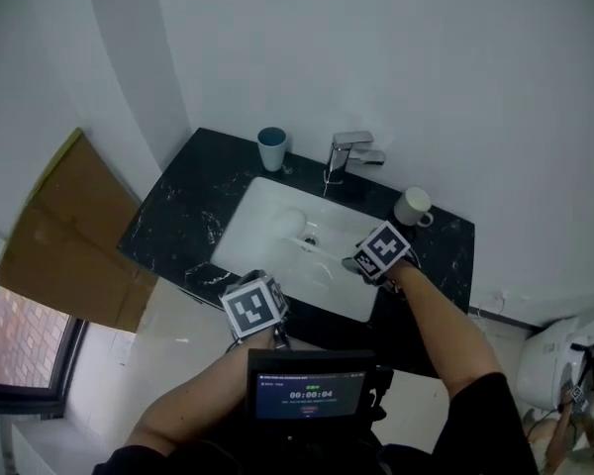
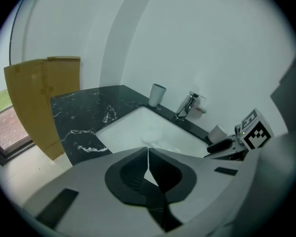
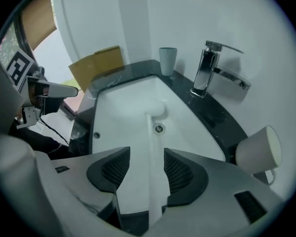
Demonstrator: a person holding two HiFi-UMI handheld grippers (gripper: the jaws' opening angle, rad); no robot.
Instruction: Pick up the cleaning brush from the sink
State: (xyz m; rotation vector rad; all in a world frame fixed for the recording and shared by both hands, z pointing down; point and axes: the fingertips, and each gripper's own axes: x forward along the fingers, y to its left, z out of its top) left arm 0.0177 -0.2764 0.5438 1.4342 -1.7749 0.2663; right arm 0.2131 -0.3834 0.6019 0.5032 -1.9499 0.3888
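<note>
A white cleaning brush lies in the white sink, head toward the basin's middle, handle pointing to the near right. My right gripper hangs over the handle end. In the right gripper view this gripper is open and the brush handle runs between its jaws with gaps on both sides; the brush head rests by the drain. My left gripper is at the sink's near rim, and in its own view the left gripper is shut on nothing.
Black marble counter surrounds the basin. A chrome faucet stands at the back, a blue-grey cup to its left, a white mug to its right. A cardboard sheet leans at the left; a toilet is at the right.
</note>
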